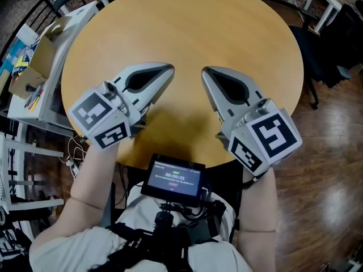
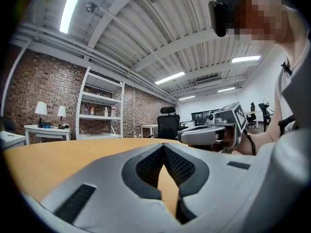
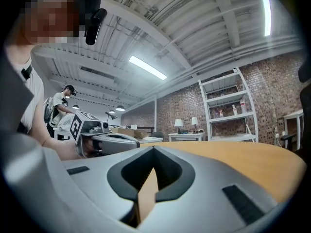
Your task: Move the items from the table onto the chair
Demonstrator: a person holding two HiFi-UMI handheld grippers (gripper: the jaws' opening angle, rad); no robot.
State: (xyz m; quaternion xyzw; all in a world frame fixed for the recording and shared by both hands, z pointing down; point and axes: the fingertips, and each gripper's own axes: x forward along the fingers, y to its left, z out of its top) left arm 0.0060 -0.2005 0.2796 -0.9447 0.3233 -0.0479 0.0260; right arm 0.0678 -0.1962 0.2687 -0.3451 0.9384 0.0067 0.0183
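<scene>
On the left, my left gripper (image 1: 168, 70) hung just over the near part of the table (image 1: 187, 21). Its jaws were pressed together at the tips with nothing between them, and only the wood showed through the gap behind the pads. To its right, the right gripper (image 1: 205, 71) mirrored it, its tips near the left one's but apart from them, its jaws likewise closed and empty. I saw no item anywhere on the top in any view, so the things to be moved were either already off it or out of my sight. A dark chair (image 1: 329, 44) stood off the table's far right edge, and I could not tell what lay on its seat. My judgement was that nothing was ready to be gripped. To do this well, I would have looked round for any item first, spread the jaws wide before reaching, and come in level with the top rather than scraping it
</scene>
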